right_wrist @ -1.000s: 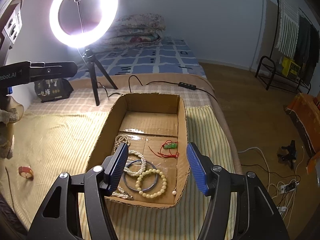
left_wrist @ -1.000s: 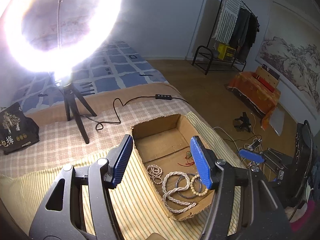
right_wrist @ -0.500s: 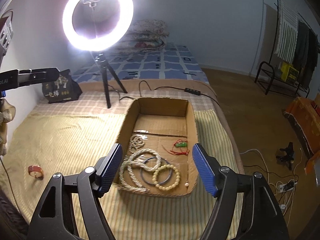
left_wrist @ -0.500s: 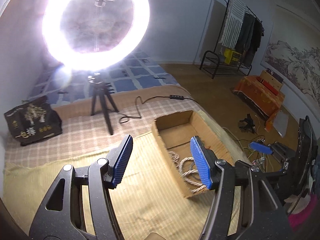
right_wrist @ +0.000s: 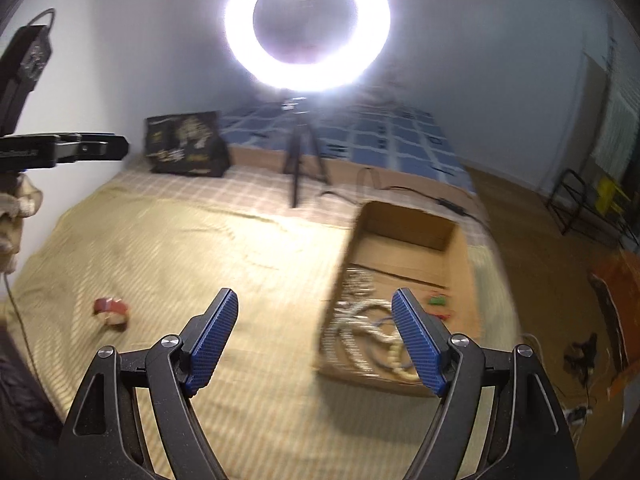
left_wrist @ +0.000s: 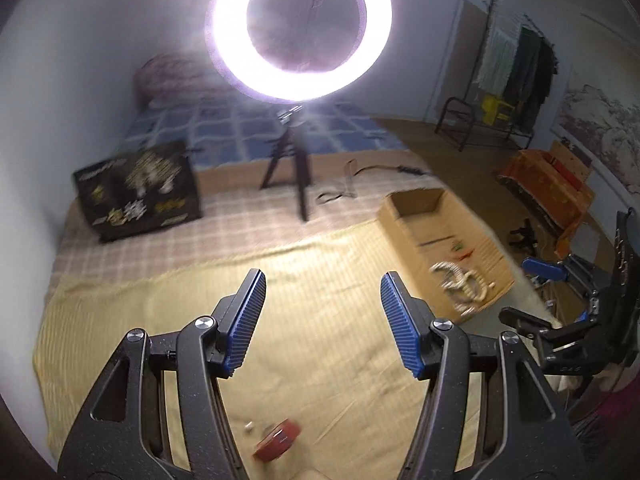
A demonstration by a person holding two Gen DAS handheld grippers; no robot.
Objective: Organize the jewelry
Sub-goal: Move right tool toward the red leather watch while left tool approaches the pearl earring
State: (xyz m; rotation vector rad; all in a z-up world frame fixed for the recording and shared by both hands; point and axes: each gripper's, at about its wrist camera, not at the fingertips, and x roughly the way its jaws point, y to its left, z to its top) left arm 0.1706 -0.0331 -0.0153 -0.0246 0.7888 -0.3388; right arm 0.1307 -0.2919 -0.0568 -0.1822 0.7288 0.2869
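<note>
A cardboard box [left_wrist: 404, 232] [right_wrist: 464, 256] lies on the yellow striped cloth and holds bead necklaces and bracelets [left_wrist: 460, 284] [right_wrist: 360, 320] and a small green and red piece [right_wrist: 438, 302]. A red bangle [left_wrist: 278, 444] [right_wrist: 110, 308] lies on the cloth, with a small white bead [left_wrist: 249, 427] beside it. My left gripper [left_wrist: 322, 284] is open and empty above the cloth, left of the box, with the bangle below it. My right gripper [right_wrist: 314, 308] is open and empty, beside the box's left wall.
A ring light on a tripod [left_wrist: 294, 160] [right_wrist: 298, 160] stands at the back of the bed, its cable [left_wrist: 360, 172] running right. A black printed bag [left_wrist: 140, 188] [right_wrist: 186, 144] sits at the back left. A clothes rack [left_wrist: 500, 92] stands by the far wall.
Both grippers have swung left, away from over the box and toward the open cloth. The red bangle has come into the left wrist view. Both stay open.
</note>
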